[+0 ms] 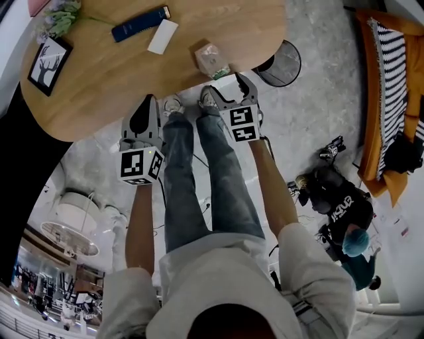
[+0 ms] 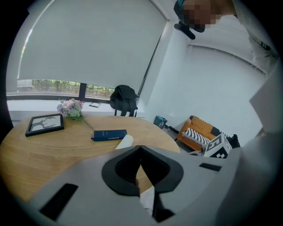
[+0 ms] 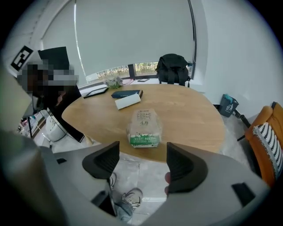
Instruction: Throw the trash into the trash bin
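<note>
A crumpled paper packet with green print (image 1: 211, 59) (image 3: 144, 128) lies near the edge of the round wooden table (image 1: 93, 93). My right gripper (image 1: 225, 85) (image 3: 142, 154) hovers just short of it over the table's rim, its jaws wide open with nothing between them. A black mesh trash bin (image 1: 283, 65) stands on the floor right of the table. My left gripper (image 1: 150, 100) (image 2: 140, 148) hangs by the table edge further left, jaws shut and empty.
On the table lie a blue box (image 1: 139, 23), a white box (image 1: 163, 36), a picture frame (image 1: 50, 64) and flowers (image 1: 59, 16). An orange sofa (image 1: 391, 99) and dark bags (image 1: 338, 198) are at the right. The person's legs are below the grippers.
</note>
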A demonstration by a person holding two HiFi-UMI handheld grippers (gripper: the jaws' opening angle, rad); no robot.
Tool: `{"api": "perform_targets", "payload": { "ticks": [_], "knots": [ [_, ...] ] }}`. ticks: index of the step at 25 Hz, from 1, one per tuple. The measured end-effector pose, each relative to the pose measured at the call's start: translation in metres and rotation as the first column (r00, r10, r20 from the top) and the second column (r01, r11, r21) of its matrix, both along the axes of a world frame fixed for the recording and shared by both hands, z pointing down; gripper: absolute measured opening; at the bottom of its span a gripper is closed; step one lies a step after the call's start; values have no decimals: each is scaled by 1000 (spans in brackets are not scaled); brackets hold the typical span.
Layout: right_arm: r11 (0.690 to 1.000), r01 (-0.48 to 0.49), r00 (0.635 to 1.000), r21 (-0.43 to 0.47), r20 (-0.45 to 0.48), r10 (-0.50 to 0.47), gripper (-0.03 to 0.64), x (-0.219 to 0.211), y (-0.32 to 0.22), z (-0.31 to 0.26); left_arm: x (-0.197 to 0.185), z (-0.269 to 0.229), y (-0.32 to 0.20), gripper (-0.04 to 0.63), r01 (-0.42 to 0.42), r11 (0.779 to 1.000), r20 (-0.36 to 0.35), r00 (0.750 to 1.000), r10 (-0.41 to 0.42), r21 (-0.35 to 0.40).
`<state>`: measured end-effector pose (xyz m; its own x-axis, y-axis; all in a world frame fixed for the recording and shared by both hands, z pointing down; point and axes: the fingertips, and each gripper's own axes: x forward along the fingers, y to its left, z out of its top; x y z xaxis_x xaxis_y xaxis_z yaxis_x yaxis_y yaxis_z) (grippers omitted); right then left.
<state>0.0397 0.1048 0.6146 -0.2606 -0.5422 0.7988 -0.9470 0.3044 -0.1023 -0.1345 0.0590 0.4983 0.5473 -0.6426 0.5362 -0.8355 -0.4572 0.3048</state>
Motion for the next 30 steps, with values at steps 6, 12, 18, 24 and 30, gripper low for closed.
{"api": "perform_targets", "payload": {
  "ticks": [6,12,18,24,30],
  "knots": [
    [999,29,998,-31,-52,-31,322,-1,-12,21,-4,0,2,18,15,1000,0,1000,-15,-15],
    [999,42,996,-29,-74,-44,312,-1,-21,27,-6,4,-2,18,17,1000,4,1000,-17,-21],
    [1000,5,1000,3,-6,-5,302,-3,-30,15,0,2,-9,18,8,1000,6,1000,-8,-17],
    [994,-80,995,70,67,75,302,6,-36,-20,14,-1,-16,18,-18,1000,7,1000,18,-11],
    [974,-177,982,141,96,164,302,27,-31,-58,41,-2,-25,18,-88,996,6,996,88,-3]
  ]
}}
